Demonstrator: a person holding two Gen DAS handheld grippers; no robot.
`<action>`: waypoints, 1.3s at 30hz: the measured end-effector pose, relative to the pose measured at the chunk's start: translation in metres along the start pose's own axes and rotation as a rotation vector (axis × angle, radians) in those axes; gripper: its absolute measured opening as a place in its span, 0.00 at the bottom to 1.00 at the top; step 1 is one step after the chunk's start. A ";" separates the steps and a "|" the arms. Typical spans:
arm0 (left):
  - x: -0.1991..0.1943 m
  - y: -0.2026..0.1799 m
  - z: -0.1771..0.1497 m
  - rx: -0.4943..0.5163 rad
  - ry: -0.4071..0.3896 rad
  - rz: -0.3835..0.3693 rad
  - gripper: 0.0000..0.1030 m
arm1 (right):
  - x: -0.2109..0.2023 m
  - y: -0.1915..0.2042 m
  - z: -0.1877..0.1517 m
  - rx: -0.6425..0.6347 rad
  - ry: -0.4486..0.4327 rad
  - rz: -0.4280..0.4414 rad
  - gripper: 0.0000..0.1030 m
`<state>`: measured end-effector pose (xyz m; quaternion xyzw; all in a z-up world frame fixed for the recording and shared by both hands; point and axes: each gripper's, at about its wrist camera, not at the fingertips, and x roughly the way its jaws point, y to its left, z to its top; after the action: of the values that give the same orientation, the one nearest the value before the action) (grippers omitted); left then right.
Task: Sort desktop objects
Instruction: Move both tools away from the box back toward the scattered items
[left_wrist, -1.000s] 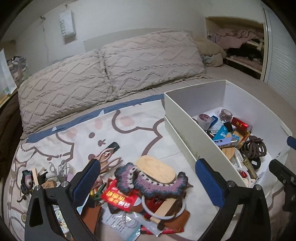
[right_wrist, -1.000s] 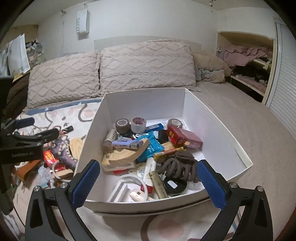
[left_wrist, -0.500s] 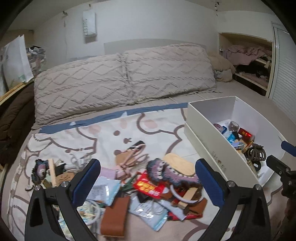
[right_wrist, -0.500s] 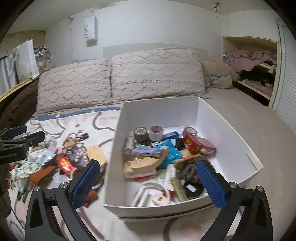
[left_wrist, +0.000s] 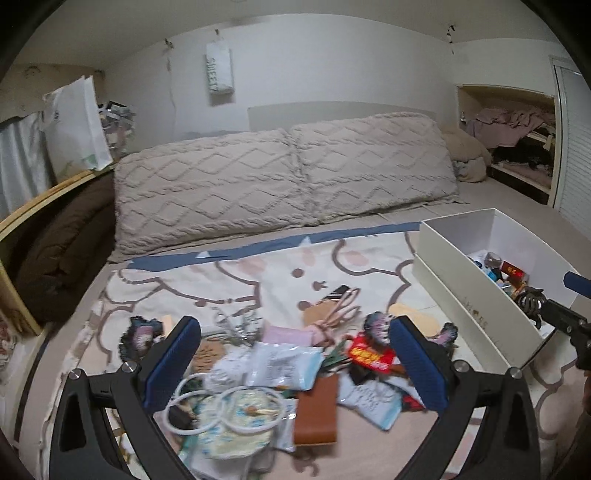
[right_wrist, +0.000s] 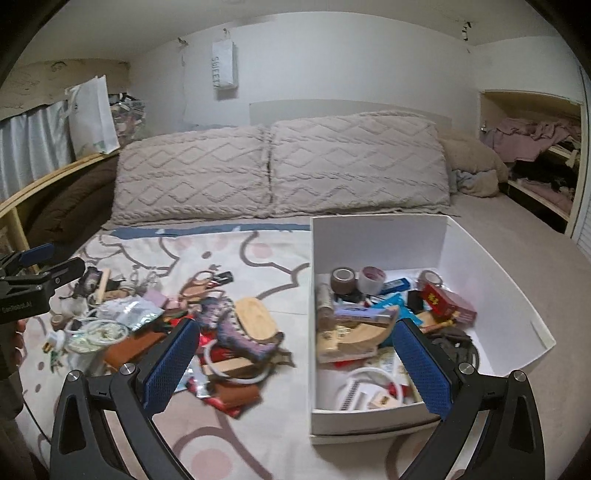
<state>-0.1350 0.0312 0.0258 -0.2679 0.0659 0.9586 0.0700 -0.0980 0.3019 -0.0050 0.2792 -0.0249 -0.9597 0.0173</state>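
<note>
Hovering over bed clutter (left_wrist: 280, 369): left gripper (left_wrist: 293, 365), fingers spread wide, empty. Hovering at white box (right_wrist: 517, 295) near edge: right gripper (right_wrist: 295, 365), spread wide, empty.

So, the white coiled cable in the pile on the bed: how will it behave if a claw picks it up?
The white coiled cable looks thin and loosely looped, so it would probably sag and uncoil rather than keep its shape. It lies across a printed packet beside other clutter, so its loops may drag neighbours along. It seems light; its plug end could swing.
</note>
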 end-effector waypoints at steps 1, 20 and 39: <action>-0.002 0.005 -0.002 -0.011 0.001 -0.004 1.00 | 0.000 0.002 0.000 0.002 -0.001 0.006 1.00; -0.031 0.084 -0.053 -0.154 -0.020 0.069 1.00 | 0.010 0.044 -0.008 0.019 -0.002 0.073 1.00; -0.008 0.099 -0.127 -0.163 0.144 0.085 1.00 | 0.068 0.087 -0.052 -0.052 0.180 0.071 1.00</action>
<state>-0.0804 -0.0877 -0.0690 -0.3377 0.0040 0.9412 0.0025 -0.1258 0.2100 -0.0802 0.3630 -0.0082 -0.9298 0.0605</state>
